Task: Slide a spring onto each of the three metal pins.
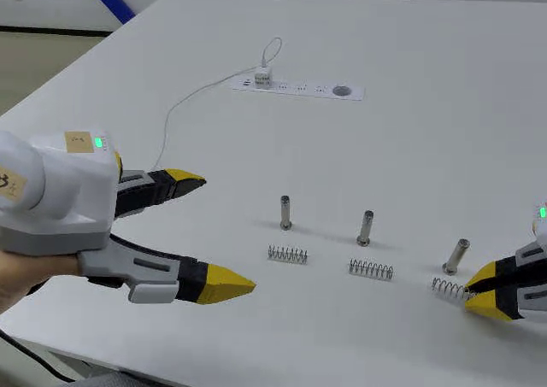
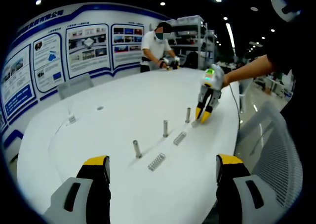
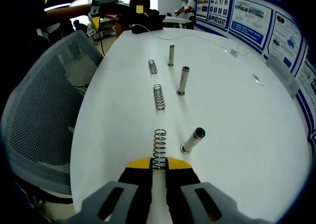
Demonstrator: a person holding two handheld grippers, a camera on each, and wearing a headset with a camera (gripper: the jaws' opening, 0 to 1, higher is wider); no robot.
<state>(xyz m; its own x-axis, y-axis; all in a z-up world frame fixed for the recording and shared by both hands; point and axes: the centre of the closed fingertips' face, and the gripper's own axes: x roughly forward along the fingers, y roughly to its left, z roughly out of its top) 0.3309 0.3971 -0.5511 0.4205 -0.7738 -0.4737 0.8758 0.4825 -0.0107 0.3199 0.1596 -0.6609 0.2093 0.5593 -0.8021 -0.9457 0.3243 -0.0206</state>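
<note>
The right gripper (image 3: 159,163) is closed on the near end of one spring (image 3: 159,147), which lies just beside the nearest pin (image 3: 192,140). The left gripper (image 1: 224,231) hangs wide open over the table (image 1: 410,148). The right gripper view shows a mesh chair (image 3: 44,110) to its left.

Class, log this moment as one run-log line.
right gripper: shut on spring end | left gripper: open, above table | pin beside spring: bare

The left hand-held gripper (image 1: 224,233) has a white-and-grey body with a lit green lamp (image 1: 98,143) and a tan label (image 1: 79,141) — its black jaws are yellow at the ends. The right hand-held gripper (image 1: 470,291) has the same black, yellow-ended jaws.
</note>
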